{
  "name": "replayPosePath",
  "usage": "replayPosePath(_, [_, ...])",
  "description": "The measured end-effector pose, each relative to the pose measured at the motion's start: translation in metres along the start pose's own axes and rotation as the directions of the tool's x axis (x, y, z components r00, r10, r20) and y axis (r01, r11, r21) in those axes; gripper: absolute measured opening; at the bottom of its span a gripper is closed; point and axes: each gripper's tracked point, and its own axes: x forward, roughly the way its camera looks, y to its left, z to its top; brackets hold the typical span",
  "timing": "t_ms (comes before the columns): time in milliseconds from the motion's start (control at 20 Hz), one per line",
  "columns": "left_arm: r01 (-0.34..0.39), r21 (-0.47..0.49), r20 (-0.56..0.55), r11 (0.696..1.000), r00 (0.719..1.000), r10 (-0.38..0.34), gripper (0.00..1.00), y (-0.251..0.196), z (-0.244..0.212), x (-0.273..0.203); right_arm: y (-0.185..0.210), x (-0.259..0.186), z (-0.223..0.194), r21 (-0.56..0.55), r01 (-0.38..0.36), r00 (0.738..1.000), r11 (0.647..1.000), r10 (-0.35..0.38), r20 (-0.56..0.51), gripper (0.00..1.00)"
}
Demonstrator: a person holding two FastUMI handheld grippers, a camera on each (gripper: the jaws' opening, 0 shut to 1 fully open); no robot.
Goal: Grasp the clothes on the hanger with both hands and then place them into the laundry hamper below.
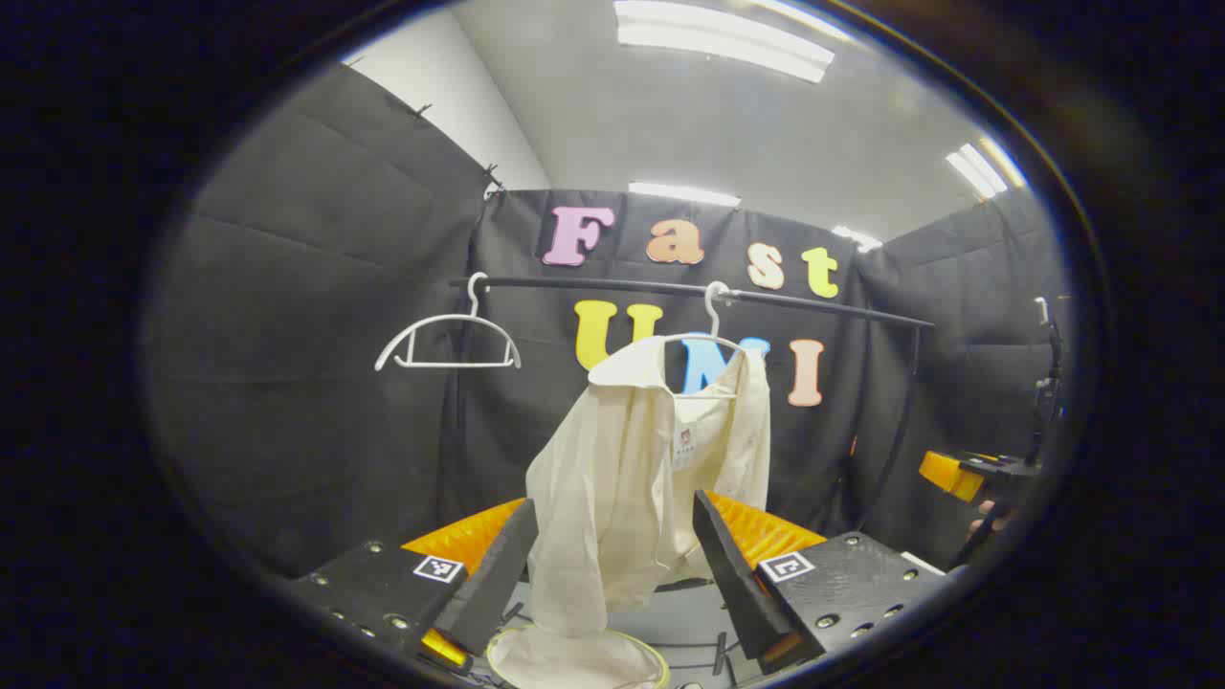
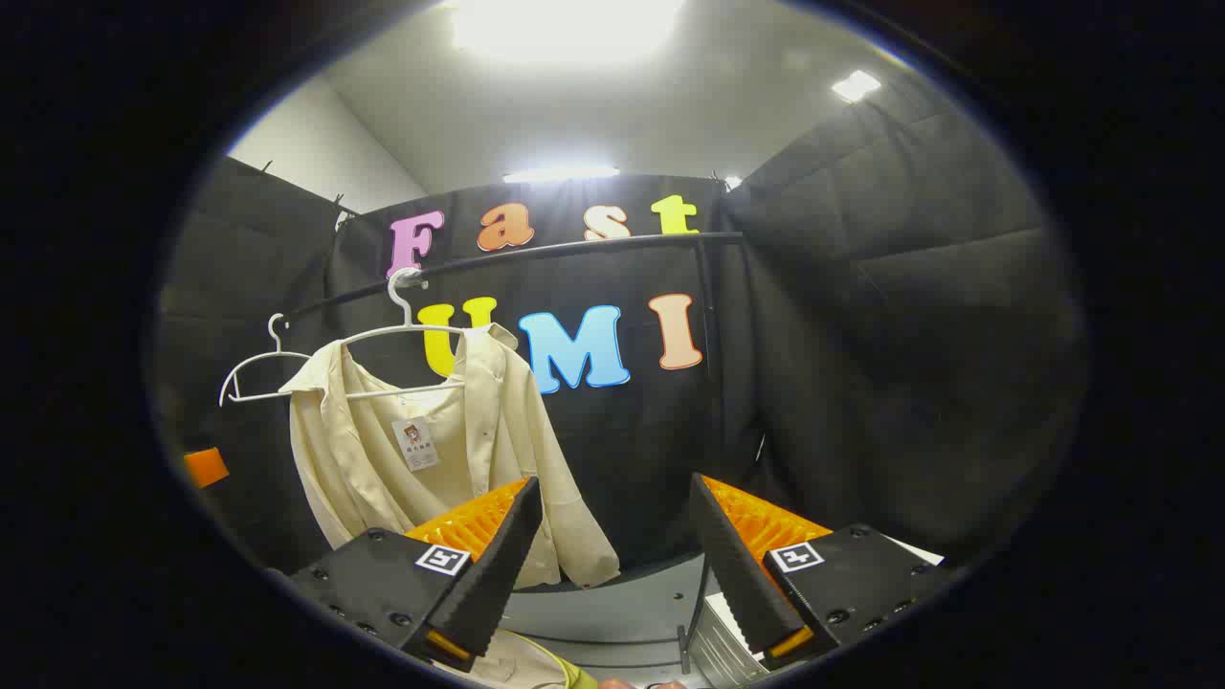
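The left gripper [image 1: 612,574] was held with its fingers spread wide and nothing between them pressed; the cream shirt [image 1: 641,478] hung straight ahead of it, its lower part seen through the gap between the fingers but apparently not yet touched. The right gripper [image 2: 612,565] was likewise opened wide and empty, with the shirt [image 2: 431,450] well off to its left and ahead. The shirt was draped on a white hanger [image 1: 713,330], which was hooked over a dark rail [image 1: 813,301] above and beyond both grippers. A second, bare hanger [image 1: 448,344] was hooked on the same rail, up and to the left of the left gripper. Below the left gripper's fingertips, a pale, round-rimmed shape was seen, judged to be the laundry hamper [image 1: 574,660].

Several failures could be expected from here. The shirt already sat askew on its hanger, one shoulder slumped, so a one-sided pull could drag the cloth off unevenly or lift the hanger from the rail with it. The fabric looked thin, soft and loosely creased, so only a single layer might be pinched and slip free. Because the right gripper was aimed aside of the shirt, a closure there would catch nothing. The hanger looked slim, smooth and curved; the rail, a thin, rigid tube.
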Motion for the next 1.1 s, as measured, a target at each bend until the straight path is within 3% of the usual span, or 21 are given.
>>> replayPosePath(550, [0.008, -0.014, 0.004, 1.0, 1.0, -0.008, 0.95, -0.02, -0.003, -0.004, -0.007, -0.008, -0.008, -0.022, -0.019, 1.0, 1.0, 0.018, -0.018, 0.97])
replayPosePath(1100, [-0.039, -0.017, -0.015, 0.999, 0.999, 0.038, 0.95, -0.018, -0.005, 0.004, -0.006, 0.002, -0.014, -0.036, -0.046, 0.998, 0.998, 0.045, -0.042, 0.98])
